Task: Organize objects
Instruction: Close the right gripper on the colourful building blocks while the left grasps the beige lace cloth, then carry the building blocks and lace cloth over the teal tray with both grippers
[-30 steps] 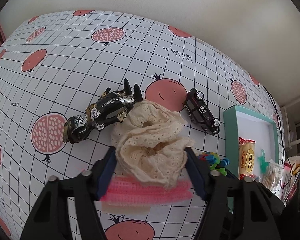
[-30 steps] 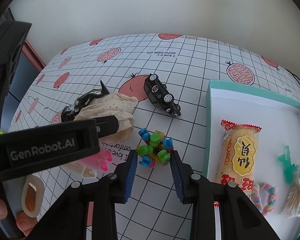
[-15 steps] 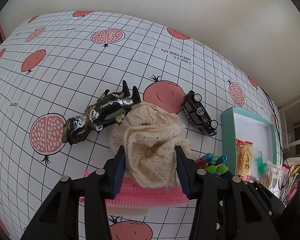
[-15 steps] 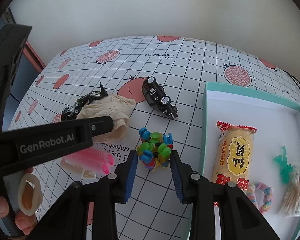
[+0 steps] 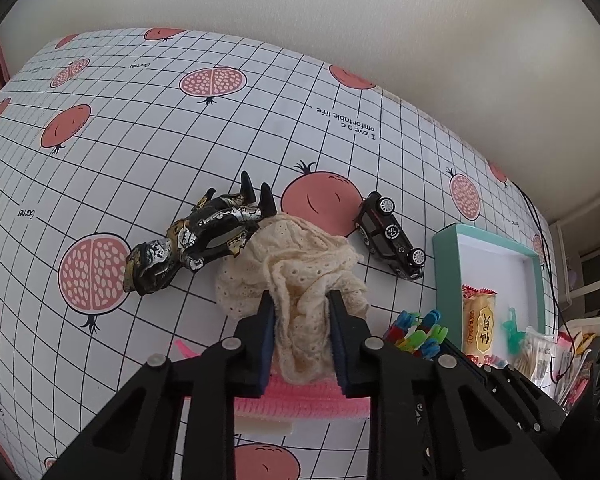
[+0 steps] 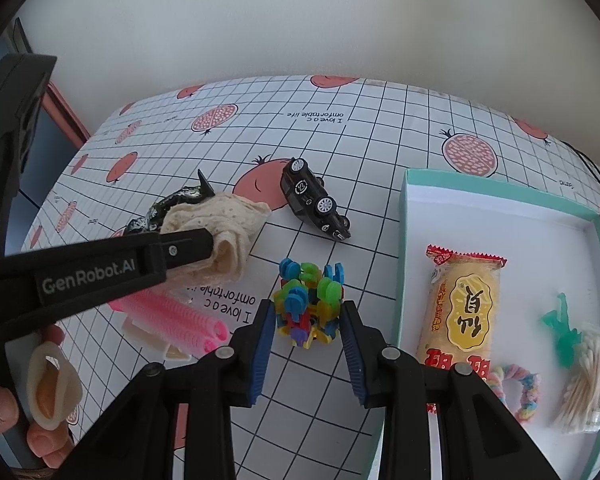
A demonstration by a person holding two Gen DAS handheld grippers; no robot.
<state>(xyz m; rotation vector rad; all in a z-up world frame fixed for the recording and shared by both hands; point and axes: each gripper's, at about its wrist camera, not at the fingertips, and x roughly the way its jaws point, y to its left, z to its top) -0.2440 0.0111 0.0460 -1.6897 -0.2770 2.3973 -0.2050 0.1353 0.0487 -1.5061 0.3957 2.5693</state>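
Left gripper (image 5: 300, 300) is closing its fingers (image 5: 266, 320) on the cream lace cloth (image 5: 296, 264); cloth is bunching between the pads, which are pressing into it, and its lower end is disappearing behind the gripper body. The cloth is lying on the tabletop (image 5: 140, 140), overlapping one end of the black-and-silver toy figure (image 5: 196, 236), so that end of the figure is hidden. Pink hair rollers (image 5: 300, 396) are sitting under the left gripper, mostly covered by it. Right gripper (image 6: 306, 320) is keeping its fingers narrow around the colourful block toy (image 6: 310, 304); whether the pads are actually touching it or just flanking it, can't tell, and can't tell if it's lifted. Black toy car (image 6: 314, 200) is lying on its side, wheels showing, between cloth and box. Teal box (image 6: 500, 188) is being cut off at the right edge in both views; it is holding a snack packet (image 6: 460, 308), a green figure (image 6: 560, 328), a rope ring (image 6: 512, 392) and cotton swabs (image 6: 588, 380), the packet's lower end hidden behind the right gripper. A hand (image 6: 4, 412) is partly showing at the left edge.
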